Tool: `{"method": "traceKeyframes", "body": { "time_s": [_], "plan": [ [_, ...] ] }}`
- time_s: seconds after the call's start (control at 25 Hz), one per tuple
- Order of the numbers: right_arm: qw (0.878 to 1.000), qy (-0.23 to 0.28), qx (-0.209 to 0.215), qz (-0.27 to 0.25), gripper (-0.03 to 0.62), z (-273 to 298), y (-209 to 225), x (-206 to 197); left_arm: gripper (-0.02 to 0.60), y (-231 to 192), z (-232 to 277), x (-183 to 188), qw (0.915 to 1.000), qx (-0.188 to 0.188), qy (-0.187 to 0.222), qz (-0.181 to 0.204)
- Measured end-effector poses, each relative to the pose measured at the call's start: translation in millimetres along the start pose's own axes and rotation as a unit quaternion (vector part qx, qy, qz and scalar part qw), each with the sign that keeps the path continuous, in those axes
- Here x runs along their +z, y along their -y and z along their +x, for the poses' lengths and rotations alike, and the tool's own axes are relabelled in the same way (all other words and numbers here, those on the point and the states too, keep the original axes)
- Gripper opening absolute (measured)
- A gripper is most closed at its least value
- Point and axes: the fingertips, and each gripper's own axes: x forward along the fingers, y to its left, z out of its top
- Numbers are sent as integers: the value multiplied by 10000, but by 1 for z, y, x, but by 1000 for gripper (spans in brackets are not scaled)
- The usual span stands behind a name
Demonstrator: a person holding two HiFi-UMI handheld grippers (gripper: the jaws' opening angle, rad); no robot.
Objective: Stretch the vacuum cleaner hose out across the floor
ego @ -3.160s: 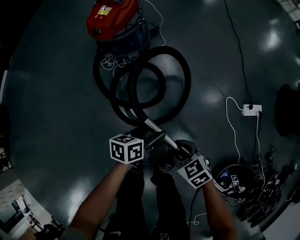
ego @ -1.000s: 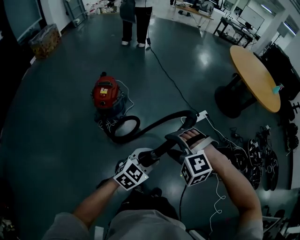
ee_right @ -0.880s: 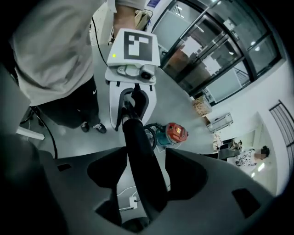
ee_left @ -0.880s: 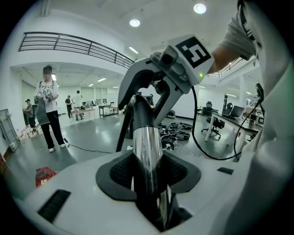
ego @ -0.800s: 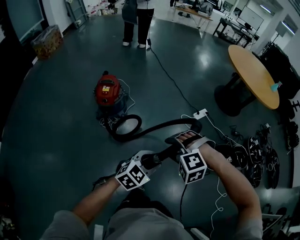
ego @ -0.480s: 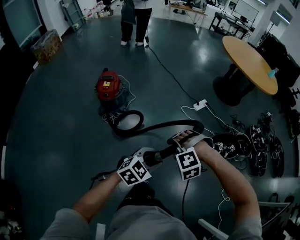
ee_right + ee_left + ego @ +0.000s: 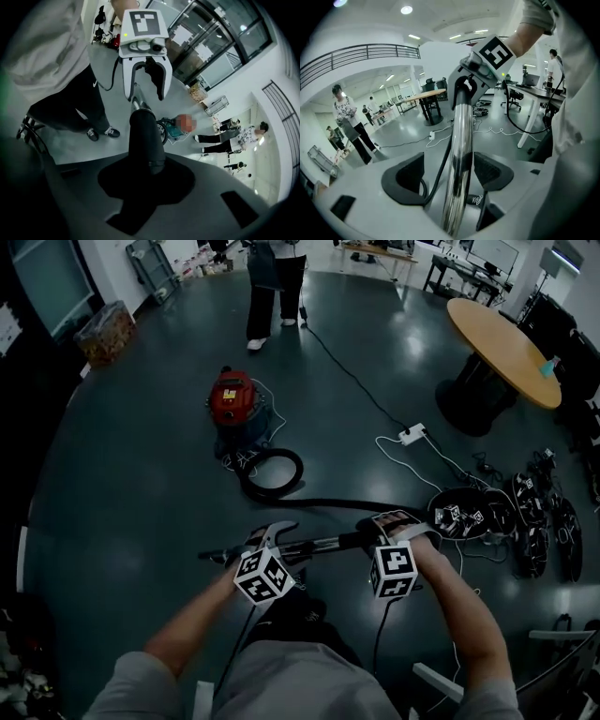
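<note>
The red vacuum cleaner (image 7: 236, 399) stands far up the floor. Its black hose (image 7: 309, 502) leaves one small loop beside it, then runs low and nearly straight to my right gripper (image 7: 382, 529). That gripper's jaws have just been closing and are now shut on the wand's black handle (image 7: 143, 136). The chrome wand (image 7: 314, 544) lies level between both grippers. My left gripper (image 7: 267, 542) has just been opening. The chrome wand (image 7: 457, 140) and a thin black cable lie between its pads (image 7: 493, 171), with a gap on the left side.
A person (image 7: 277, 287) stands beyond the vacuum. A black cable (image 7: 347, 381) crosses the floor to a white power strip (image 7: 412, 435). A round wooden table (image 7: 502, 338) is at the right, dark gear (image 7: 511, 521) is piled below it, and a box (image 7: 103, 329) sits at the far left.
Both grippers have drawn back from the vacuum and sunk lower. The hose's raised arc has flattened into a near-straight run along the floor. The wand has come level.
</note>
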Motion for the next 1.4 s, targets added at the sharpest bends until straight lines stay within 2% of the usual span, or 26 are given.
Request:
{"method": "traceKeyframes", "body": {
  "time_s": [0.16, 0.32, 0.44, 0.56, 0.68, 0.8, 0.96, 1.2, 1.28, 1.4],
  "plan": [
    [9979, -39, -74, 643, 87, -4, -22, -3, 322, -10, -45, -36, 9987, 360, -212, -277],
    [9880, 13, -110, 1542, 88, -18, -39, 7, 322, -8, -93, -44, 9963, 759, -98, -392],
    [9720, 43, -188, 2343, 87, -26, -52, 20, 322, 3, -114, -49, 9956, 867, 60, -345],
    [9476, 3, -372, 3174, 87, -32, -59, 35, 322, 19, -123, -58, 9970, 658, 250, -321],
    [9141, -24, -624, 4007, 87, -39, -58, 58, 322, 32, -129, -72, 9982, 270, 392, -353],
    [8747, 59, -779, 4784, 87, -46, -60, 84, 322, 58, -136, -83, 9978, -218, 525, -331],
    [8181, 132, -987, 5663, 87, -58, -66, 118, 321, 106, -142, -92, 9930, -982, 650, 50],
    [7338, 268, -1198, 6682, 88, -73, -84, 150, 321, 176, -153, -81, 9743, -1982, 960, 471],
    [7074, 331, -1281, 6943, 89, -84, -86, 156, 321, 196, -159, -66, 9672, -2246, 1104, 427],
    [6730, 352, -1376, 7259, 88, -96, -93, 164, 321, 224, -171, -48, 9544, -2682, 1301, 151]
  ]
}}
